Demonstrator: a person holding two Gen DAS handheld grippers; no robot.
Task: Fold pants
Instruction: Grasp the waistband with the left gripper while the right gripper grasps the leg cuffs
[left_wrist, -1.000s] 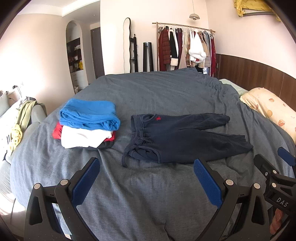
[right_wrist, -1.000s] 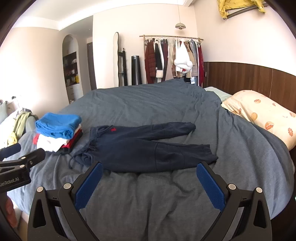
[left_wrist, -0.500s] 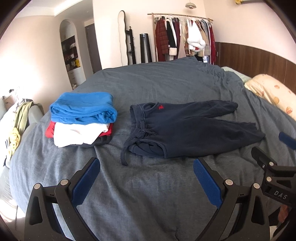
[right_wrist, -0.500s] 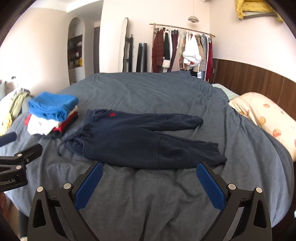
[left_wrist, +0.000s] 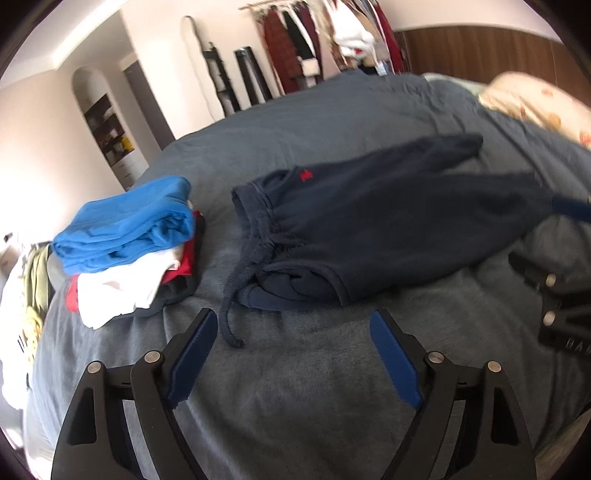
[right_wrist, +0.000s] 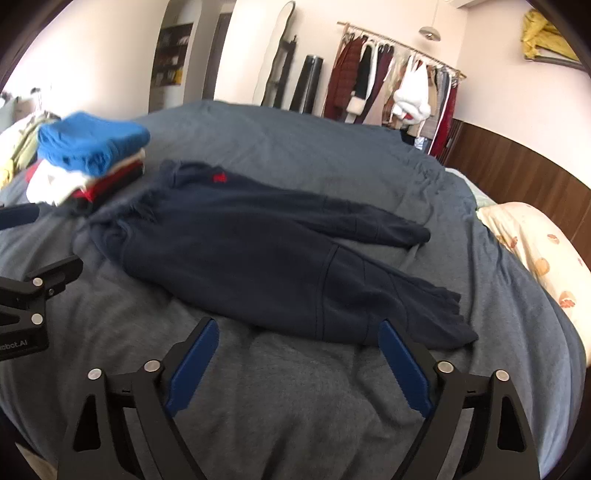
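The navy sweatpants (right_wrist: 266, 254) lie flat on the bed (right_wrist: 295, 406), legs spread apart, waistband beside a stack of folded clothes (left_wrist: 125, 243). Left claw (left_wrist: 295, 365) and right claw (right_wrist: 299, 369) are both spread apart, empty, near the sweatpants' closest edge.

Motion blurs the clothes rack (left_wrist: 325, 40) (garments indistinct); the pillow (left_wrist: 535, 99) is cut off at the edge.

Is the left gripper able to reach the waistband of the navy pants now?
Probably yes. The left gripper is open, the waistband lies just ahead on the bed cover, and nothing lies between them except the loose drawstring.
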